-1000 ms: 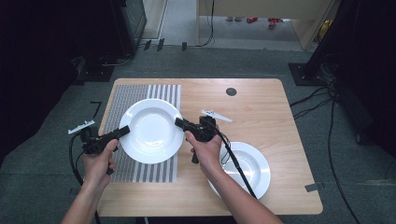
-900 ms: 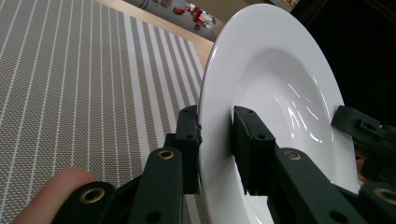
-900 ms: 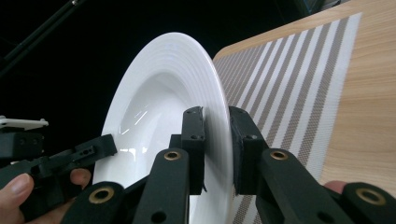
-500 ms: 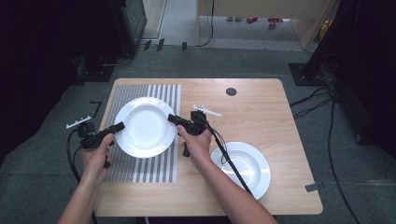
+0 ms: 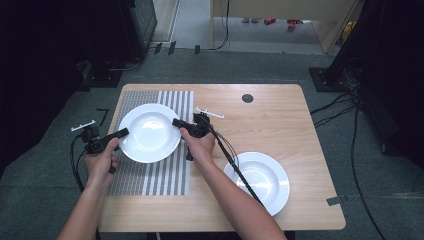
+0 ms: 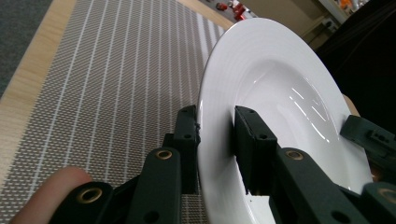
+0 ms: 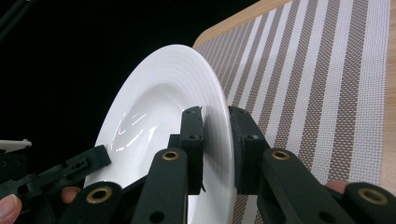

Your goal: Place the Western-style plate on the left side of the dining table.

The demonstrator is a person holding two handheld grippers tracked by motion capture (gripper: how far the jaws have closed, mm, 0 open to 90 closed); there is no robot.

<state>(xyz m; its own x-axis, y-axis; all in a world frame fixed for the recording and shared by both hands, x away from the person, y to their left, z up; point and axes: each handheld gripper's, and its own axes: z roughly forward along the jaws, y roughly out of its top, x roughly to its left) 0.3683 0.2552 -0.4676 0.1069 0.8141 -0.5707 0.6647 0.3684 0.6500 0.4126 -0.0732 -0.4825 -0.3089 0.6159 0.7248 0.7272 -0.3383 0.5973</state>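
Left gripper and right gripper each pinch opposite rims of the white plate, centre-left of frame over the striped mat; two-sided hold keeps it level.

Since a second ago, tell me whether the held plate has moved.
Yes. The plate, clamped by both tools, has shifted toward the table's far left corner along the striped mat; the other plate marks the fixed spot.

Second plate near right forearm
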